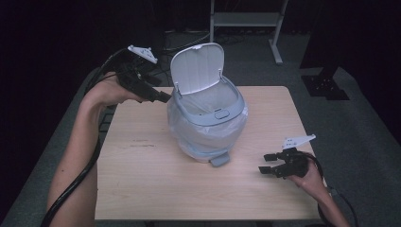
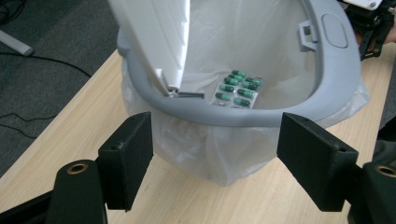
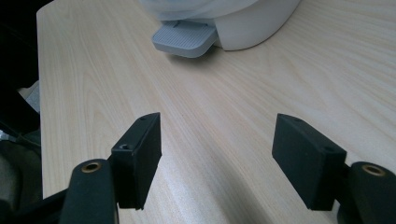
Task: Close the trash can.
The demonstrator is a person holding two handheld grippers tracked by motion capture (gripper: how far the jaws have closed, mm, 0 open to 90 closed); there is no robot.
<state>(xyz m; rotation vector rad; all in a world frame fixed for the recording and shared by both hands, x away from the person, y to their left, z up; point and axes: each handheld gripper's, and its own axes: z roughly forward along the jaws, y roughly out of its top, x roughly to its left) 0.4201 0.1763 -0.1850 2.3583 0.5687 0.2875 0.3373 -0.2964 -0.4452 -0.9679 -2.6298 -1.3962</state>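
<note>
- Since the green-capsule blister pack (image 2: 236,89) lies at the bottom of the bag-lined white pedal bin with grey rim (image 1: 206,124), lid (image 1: 196,66) up, any reach goes down through the opening.
- Left gripper (image 1: 163,97) sits at the rim's back-left, by the hinge, jaws apart, empty: the nearer tool.
- Right gripper (image 1: 265,164) rests well apart on the light wooden table (image 1: 142,189), jaws apart, facing the grey foot pedal (image 3: 184,39).

The landmark here is a light wood-grain table (image 1: 142,189) with a pale top and rounded corners. All around it runs dark grey carpet (image 1: 359,127). Beyond the table's far edge stands a white metal frame (image 1: 246,21) on the carpet, with black cables (image 1: 189,42) lying loose just left of it. Off the table's far right corner sits a black stand base (image 1: 326,85). The room behind is pretty much black, light falling mostly on the table.
</note>
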